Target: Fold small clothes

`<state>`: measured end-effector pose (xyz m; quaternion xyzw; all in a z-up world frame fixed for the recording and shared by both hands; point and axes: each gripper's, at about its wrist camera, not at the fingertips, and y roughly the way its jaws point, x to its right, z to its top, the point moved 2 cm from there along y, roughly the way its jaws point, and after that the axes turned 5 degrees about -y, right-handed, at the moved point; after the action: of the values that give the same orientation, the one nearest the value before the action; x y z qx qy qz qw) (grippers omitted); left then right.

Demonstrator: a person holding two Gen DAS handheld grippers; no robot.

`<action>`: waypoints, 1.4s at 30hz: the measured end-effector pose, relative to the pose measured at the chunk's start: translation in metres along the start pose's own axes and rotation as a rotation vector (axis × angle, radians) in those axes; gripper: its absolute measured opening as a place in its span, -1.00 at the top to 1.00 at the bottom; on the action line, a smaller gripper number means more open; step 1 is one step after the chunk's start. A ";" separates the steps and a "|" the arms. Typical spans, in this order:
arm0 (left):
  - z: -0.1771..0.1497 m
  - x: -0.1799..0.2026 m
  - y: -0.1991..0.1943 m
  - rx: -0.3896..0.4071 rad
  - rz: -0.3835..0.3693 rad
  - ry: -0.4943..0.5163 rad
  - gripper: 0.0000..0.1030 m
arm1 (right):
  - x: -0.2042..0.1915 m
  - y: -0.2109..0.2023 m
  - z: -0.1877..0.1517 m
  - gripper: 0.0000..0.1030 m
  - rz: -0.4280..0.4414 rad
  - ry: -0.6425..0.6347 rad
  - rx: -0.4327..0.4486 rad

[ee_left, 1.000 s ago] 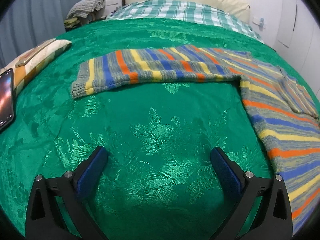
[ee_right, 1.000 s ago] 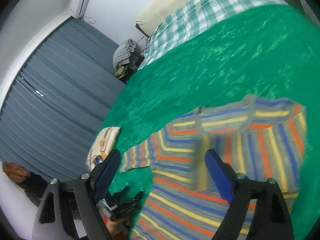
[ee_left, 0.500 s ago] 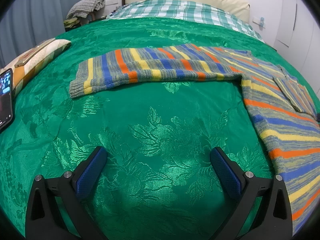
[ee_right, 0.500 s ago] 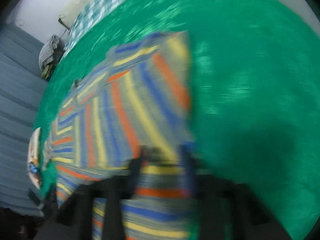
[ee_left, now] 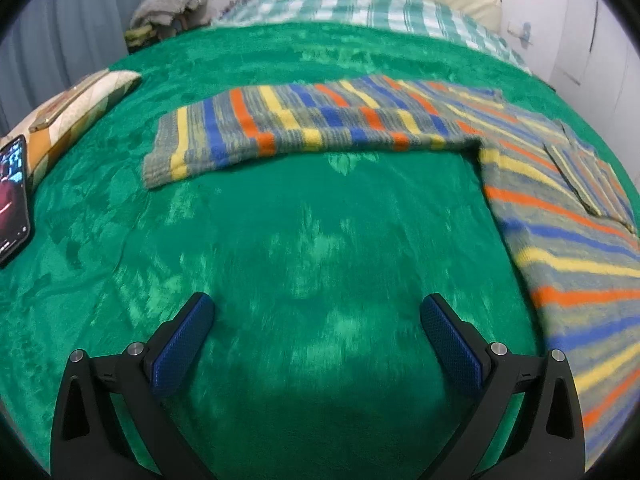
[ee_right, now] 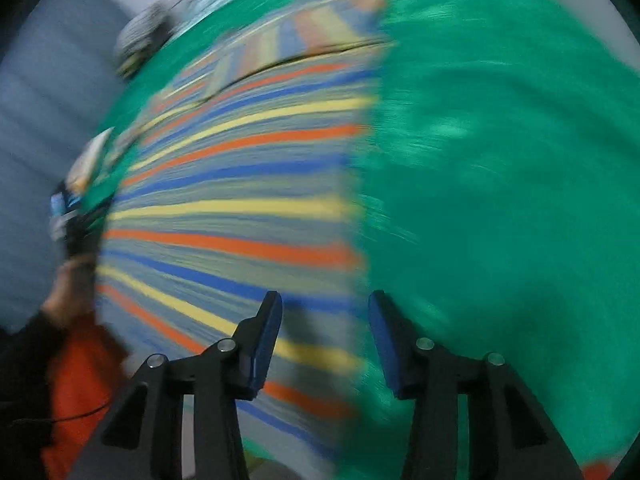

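While flat, striped sweater (ee_left: pixel 560 216) sleeve (ee_left: pixel 304 132) extends leftward.

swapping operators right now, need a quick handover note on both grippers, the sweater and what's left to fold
Left gripper: open, empty, over bare green bedspread, not touching the striped sweater.
Right gripper: open, empty, at the sweater's right edge; this view is motion-blurred.
Sweater lies flat on the bedspread. Its right sleeve is already folded onto the body; the left sleeve is stretched out sideways.
Left to do: fold the left sleeve in, then fold the body.
Phone and cushion sit at the left edge of the bed.
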<state>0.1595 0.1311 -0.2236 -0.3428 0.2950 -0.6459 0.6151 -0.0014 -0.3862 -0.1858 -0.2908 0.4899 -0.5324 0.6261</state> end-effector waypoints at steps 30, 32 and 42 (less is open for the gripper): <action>0.214 0.090 -0.088 0.137 -0.252 0.134 0.92 | -0.058 -0.010 -0.052 -0.35 0.059 0.026 0.257; 0.210 0.149 -0.107 0.156 -0.326 0.241 0.90 | -0.056 -0.010 -0.052 -0.35 0.069 0.036 0.259; 0.123 0.272 -0.072 0.002 -0.477 0.417 -0.90 | -0.053 -0.019 -0.056 -0.35 0.083 0.047 0.291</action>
<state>0.2141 -0.1297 -0.0717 -0.2620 0.3254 -0.8286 0.3727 -0.0581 -0.3321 -0.1724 -0.1643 0.4337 -0.5780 0.6714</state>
